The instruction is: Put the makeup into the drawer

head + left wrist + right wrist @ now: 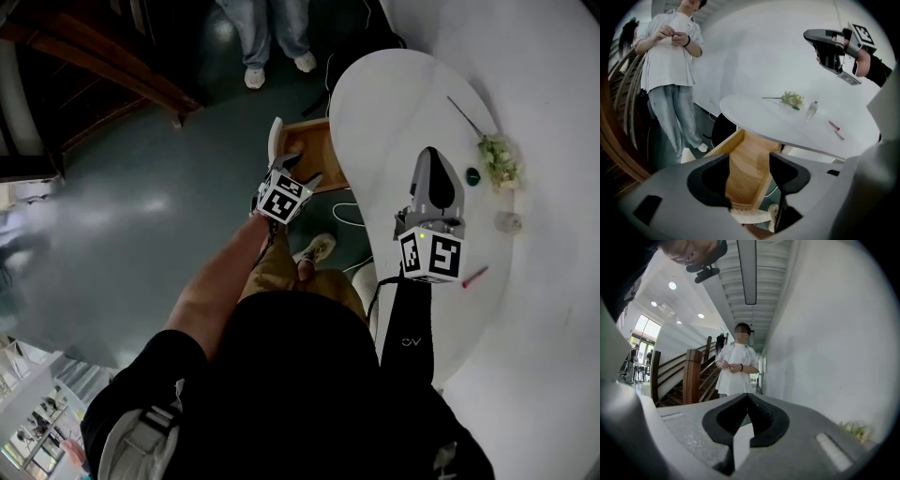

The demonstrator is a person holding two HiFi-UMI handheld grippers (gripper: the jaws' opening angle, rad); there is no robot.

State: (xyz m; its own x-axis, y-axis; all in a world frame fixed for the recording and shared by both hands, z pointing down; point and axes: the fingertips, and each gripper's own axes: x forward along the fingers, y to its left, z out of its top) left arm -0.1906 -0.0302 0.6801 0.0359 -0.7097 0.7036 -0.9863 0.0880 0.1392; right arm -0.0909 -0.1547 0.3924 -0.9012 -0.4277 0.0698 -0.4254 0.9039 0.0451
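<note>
The left gripper point(749, 161) hangs with its fingers spread and nothing between them. The open wooden drawer point(751, 146) lies below their gap, and the part of its floor that shows is bare. The right gripper point(747, 397) has its fingers pressed together, empty. The makeup lies well beyond the left fingertips on the white table point(754, 115): a small clear bottle point(813, 109) and a red-tipped pencil point(834, 125). An off-centre pinch could topple the bottle, and the flat pencil might skid away. No label is legible.

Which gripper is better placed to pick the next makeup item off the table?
Right. The right gripper hangs over the white table, near the pink stick and small bottle, though its jaws are shut. The left gripper, open and empty, is over the drawer.
</note>
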